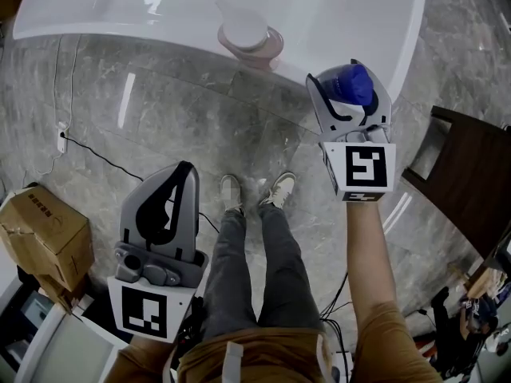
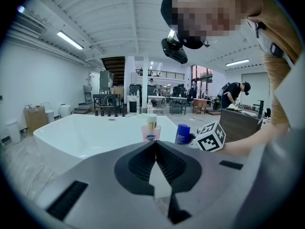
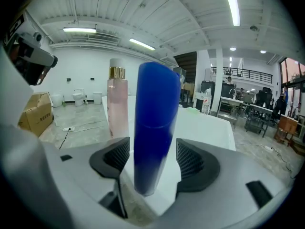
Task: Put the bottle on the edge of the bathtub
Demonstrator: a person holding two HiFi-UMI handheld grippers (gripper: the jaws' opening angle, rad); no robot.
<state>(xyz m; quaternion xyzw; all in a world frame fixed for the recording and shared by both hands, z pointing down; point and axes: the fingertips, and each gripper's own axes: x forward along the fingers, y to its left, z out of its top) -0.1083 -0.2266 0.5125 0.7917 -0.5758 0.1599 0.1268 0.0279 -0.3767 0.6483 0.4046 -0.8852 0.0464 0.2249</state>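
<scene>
Bottle (image 3: 155,128), blue and upright, stands between the jaws of my right gripper (image 3: 152,148), its foot down at the white rim of the bathtub (image 1: 383,22), near the tub's corner closest to me. The jaws are spread wide around it: on the left side a strip of light shows between the ribbed pad and the blue wall, and on the right side the pad stands very close without squeezing, so I am not clamping it. Just beside it on the same rim, further along to my left, stands a pink bottle (image 3: 117,104) with a gold collar and a white cap, also upright and apart from the blue one. From above, the blue cap shows inside the grey frame of the right gripper, with the marker cube just below it at my wrist. My left gripper (image 2: 155,144) hangs lower and nearer my body, well away from the tub, its jaws drawn together at the tips with nothing between them. Under me is the grey marbled floor (image 1: 160,118), where a thin black cable (image 1: 96,154) runs across, and a cardboard box (image 1: 44,230) sits off to my left.
</scene>
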